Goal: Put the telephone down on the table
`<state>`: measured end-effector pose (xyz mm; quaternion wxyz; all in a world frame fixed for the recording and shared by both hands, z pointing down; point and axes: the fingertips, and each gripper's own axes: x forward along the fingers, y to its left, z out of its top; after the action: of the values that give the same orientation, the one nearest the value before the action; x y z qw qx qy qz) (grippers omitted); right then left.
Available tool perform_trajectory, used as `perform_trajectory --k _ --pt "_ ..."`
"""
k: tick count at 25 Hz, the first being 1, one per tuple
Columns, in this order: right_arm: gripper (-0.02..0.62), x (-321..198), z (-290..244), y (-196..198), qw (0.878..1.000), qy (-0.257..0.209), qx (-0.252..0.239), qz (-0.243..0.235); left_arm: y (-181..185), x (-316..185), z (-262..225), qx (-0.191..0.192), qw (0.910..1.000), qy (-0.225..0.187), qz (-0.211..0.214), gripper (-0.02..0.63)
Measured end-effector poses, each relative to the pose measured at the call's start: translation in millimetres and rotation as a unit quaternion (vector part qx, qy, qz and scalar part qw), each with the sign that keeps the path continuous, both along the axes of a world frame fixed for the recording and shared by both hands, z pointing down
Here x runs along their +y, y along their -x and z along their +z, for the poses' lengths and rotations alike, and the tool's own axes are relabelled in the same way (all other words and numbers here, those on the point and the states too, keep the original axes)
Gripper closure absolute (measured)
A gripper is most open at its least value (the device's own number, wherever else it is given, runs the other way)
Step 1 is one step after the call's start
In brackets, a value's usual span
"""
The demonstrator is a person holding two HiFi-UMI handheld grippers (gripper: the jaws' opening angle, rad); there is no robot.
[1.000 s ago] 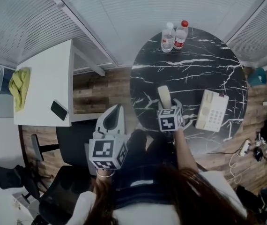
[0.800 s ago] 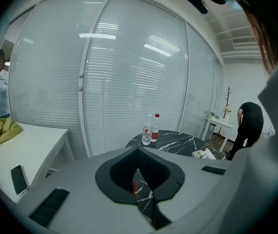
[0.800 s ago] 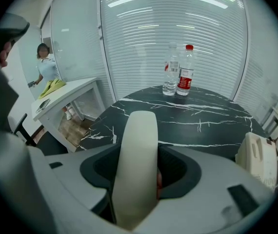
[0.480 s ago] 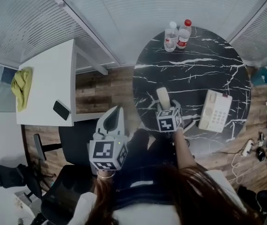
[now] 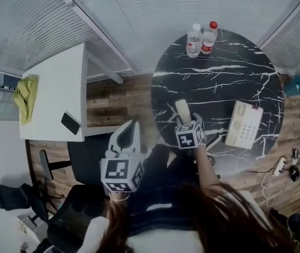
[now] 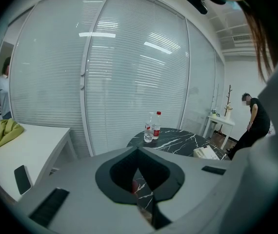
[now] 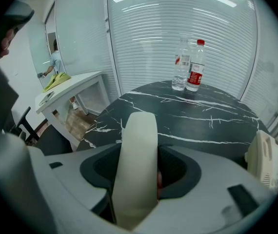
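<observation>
Left gripper (image 6: 138,152): your jaws sit together with nothing between them, off the table's near side, parked clear of the work by my reading. Right gripper (image 5: 186,123): jaws clamped on the cream plastic telephone handset (image 7: 138,145), over the near edge of the round black marble table (image 5: 229,78). Its long axis follows the jaws, far end pointing away from you. The cream keypad base (image 5: 244,124) lies to that gripper's right.

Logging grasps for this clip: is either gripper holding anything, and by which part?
The right gripper clamps the cream telephone handset across its handle, one end projecting forward. The left gripper holds nothing.
</observation>
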<state>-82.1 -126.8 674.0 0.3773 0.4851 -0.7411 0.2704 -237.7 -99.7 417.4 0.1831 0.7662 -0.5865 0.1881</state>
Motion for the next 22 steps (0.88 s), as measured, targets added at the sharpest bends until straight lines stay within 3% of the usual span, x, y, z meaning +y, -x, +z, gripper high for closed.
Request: perform_trajectory --k 22 --pt "0.362 -0.2 4.7 5.6 0.999 -0.001 0.029 -0.028 -4.6 -3.3 2.2 0.003 0.9999 0.001 0.014 0.604"
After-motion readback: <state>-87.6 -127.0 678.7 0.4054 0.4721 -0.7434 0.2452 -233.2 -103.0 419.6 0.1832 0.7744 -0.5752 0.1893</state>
